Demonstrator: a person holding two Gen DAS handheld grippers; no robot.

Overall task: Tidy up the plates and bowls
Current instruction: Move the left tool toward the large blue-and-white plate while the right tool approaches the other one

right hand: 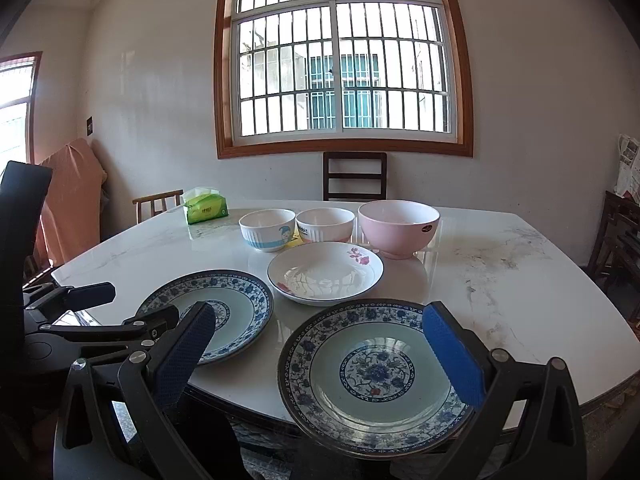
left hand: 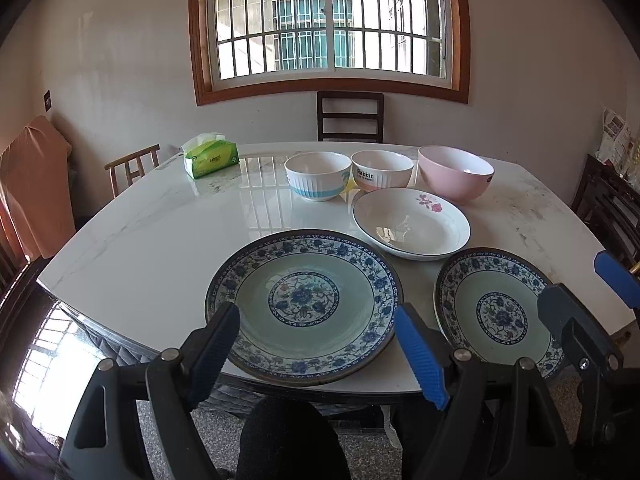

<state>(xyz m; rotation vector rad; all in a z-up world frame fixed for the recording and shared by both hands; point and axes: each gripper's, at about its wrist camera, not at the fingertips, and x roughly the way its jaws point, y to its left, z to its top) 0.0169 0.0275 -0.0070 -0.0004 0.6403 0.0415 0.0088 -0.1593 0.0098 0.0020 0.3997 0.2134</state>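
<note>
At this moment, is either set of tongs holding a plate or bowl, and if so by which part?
Nothing is held. The left tongs and right tongs are both open above the table's near edge, with no dish between their pads.

Two blue-patterned plates, upright, empty: large plate [left hand: 306, 304] lower centre, small plate [left hand: 496, 312] lower right. White flower plate [left hand: 412, 224] behind, between them. Three empty bowls in a row further back: blue-striped bowl [left hand: 318, 176], orange bowl [left hand: 382, 170], pink bowl [left hand: 456, 178].
</note>
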